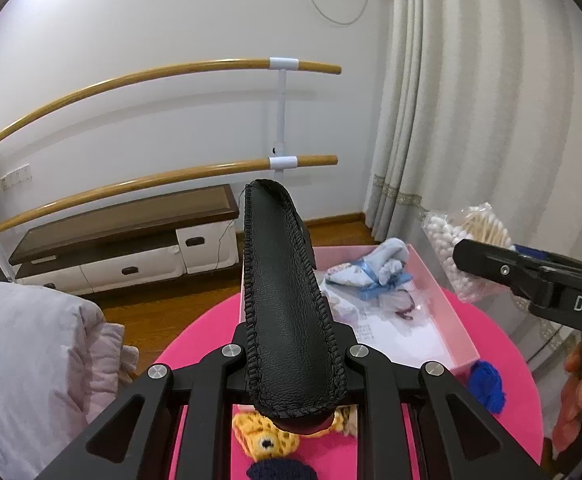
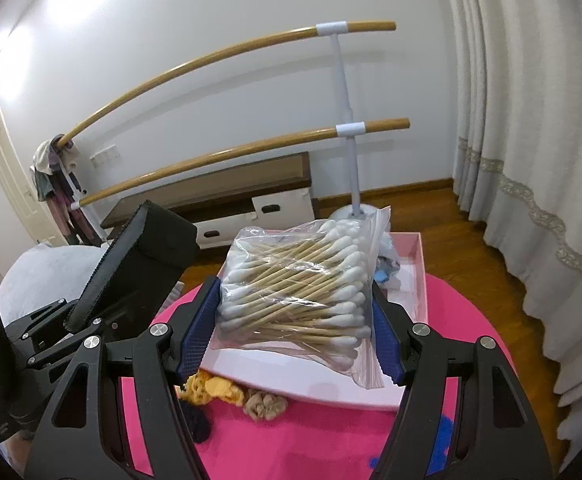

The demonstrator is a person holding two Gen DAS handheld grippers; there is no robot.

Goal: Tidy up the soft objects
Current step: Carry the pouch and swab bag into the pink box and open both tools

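Above the round pink tabletop [image 2: 323,420], the left hand-held gripper [image 1: 291,344] clamps a black stitched leather pouch [image 1: 287,300], its long axis pointing forward and upward; the right hand-held gripper [image 2: 295,332] holds a clear zip bag of wooden cotton swabs [image 2: 299,292], swabs lying crosswise. Both should be carried level over the shallow pink box [image 2: 415,264] and released low, one at a time.

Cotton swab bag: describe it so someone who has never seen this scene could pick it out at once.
Above the round pink table and the pink box on it, the right gripper is shut on a clear zip bag of cotton swabs. Unlike the black leather pouch in the left gripper, it is see-through, packed with wooden sticks with white tips.
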